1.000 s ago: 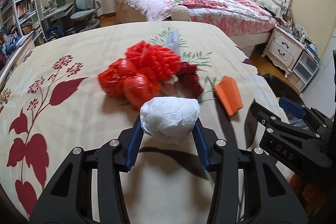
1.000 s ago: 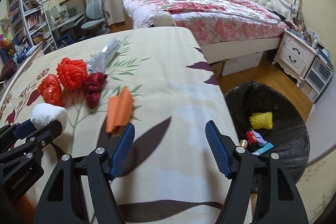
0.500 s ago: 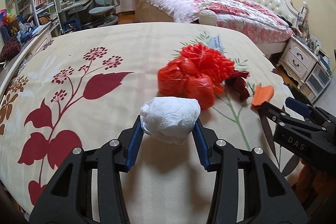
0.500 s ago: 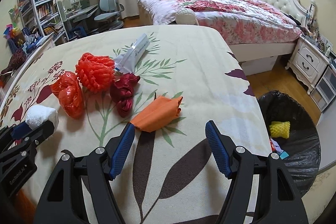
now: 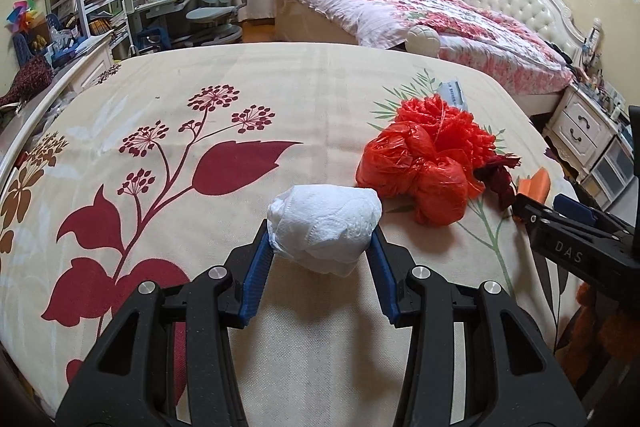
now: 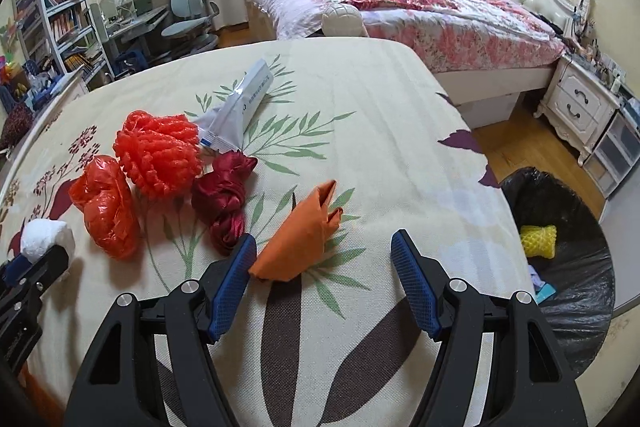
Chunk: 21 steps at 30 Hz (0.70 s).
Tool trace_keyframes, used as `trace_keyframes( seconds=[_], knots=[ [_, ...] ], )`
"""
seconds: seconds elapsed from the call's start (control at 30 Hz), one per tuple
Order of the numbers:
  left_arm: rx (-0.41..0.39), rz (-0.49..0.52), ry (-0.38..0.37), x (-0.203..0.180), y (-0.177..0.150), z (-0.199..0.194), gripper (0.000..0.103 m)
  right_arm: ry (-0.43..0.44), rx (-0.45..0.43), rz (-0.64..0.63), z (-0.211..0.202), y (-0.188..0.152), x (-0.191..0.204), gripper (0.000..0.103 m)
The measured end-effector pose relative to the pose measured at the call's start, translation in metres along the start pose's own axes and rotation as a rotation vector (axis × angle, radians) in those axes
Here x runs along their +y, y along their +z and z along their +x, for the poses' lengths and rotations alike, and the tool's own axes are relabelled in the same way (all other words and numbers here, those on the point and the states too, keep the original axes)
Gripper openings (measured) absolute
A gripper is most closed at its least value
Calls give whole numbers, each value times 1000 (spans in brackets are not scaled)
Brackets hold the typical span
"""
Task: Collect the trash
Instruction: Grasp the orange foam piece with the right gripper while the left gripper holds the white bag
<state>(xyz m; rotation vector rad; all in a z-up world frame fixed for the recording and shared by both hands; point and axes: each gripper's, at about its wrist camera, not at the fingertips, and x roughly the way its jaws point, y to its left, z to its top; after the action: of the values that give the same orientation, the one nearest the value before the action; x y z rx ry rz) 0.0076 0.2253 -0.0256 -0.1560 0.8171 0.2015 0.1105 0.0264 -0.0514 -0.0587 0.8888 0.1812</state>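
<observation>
My left gripper [image 5: 322, 233] is shut on a white crumpled tissue wad [image 5: 324, 225], just above the floral bedspread [image 5: 200, 99]; the wad also shows in the right wrist view [image 6: 46, 237]. My right gripper [image 6: 323, 255] is open, its left finger touching or just short of an orange folded wrapper [image 6: 304, 237]. Beyond lie a dark red crumpled cloth [image 6: 224, 199], a red plastic bag [image 6: 106, 207], a red foam net [image 6: 158, 159] and a white pouch [image 6: 240, 107]. A black-lined trash bin [image 6: 568, 255] stands on the floor at right.
The bin holds a yellow foam net [image 6: 538, 241] and small scraps. A second bed [image 6: 400, 7] lies beyond, a white nightstand [image 6: 580, 107] at right, a desk with chair [image 6: 188, 15] and bookshelves [image 6: 52, 11] at left. The bed edge drops off near the bin.
Both grippers have swung left, away from the bin. The right gripper has closed in on the orange wrapper. The left gripper still holds the tissue wad.
</observation>
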Motion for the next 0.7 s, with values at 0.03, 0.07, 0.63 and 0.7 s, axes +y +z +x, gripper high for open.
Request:
trace_keyframes(
  seconds=[0.03, 0.07, 0.63, 0.7],
  knots=[
    [2, 0, -1, 0, 0, 1, 45, -13, 1, -8, -2, -2, -1, 68],
    [4, 0, -3, 1, 0, 1, 45, -26, -1, -16, -3, -3, -2, 68],
    [10, 2, -8, 0, 0, 9, 45, -6, -3, -55, -3, -1, 1, 46],
    [9, 0, -8, 0, 0, 9, 45, 10, -2, -58, -4, -1, 1, 32]
  ],
)
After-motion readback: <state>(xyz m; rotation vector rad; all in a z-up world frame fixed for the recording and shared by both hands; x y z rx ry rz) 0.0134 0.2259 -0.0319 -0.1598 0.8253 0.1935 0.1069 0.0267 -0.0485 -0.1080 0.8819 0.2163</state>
